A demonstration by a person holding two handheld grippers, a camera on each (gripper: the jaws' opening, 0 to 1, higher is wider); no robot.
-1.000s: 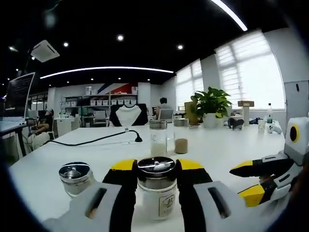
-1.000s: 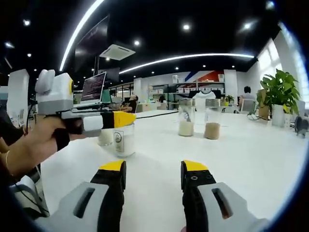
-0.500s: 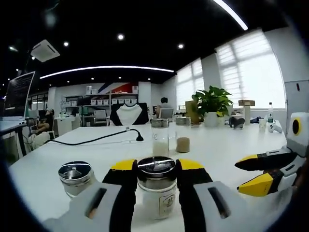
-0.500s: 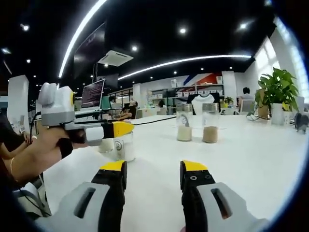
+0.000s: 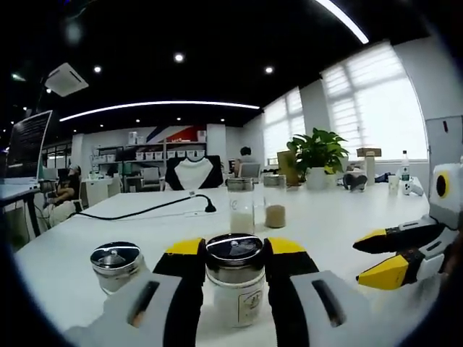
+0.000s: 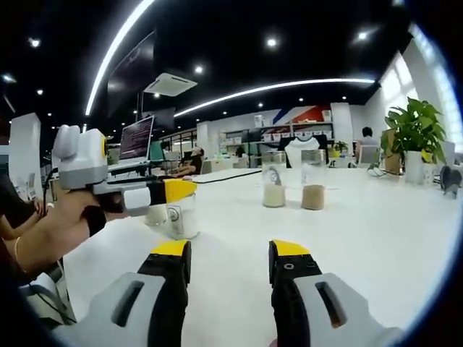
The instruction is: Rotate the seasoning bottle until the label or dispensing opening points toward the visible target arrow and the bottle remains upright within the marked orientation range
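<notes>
The white glossy worktop (image 5: 325,224) carries a clear glass seasoning bottle with a shiny silver and black cap (image 5: 234,285); its contents are white and its cream label bears a small dark emblem. The fingers (image 5: 187,254) beside it are black with yellow tips on pale grey bodies. A second silver-capped glass jar (image 5: 116,266) sits nearby. Two tall clear shakers (image 6: 274,179) hold cream and tan powders. A leafy green potted plant (image 5: 317,153) stands in a white pot.

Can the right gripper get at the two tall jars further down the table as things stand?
Probably yes. The right gripper is open and empty, and the white table between it and the two tall jars is bare. The left gripper sits off to the side.
</notes>
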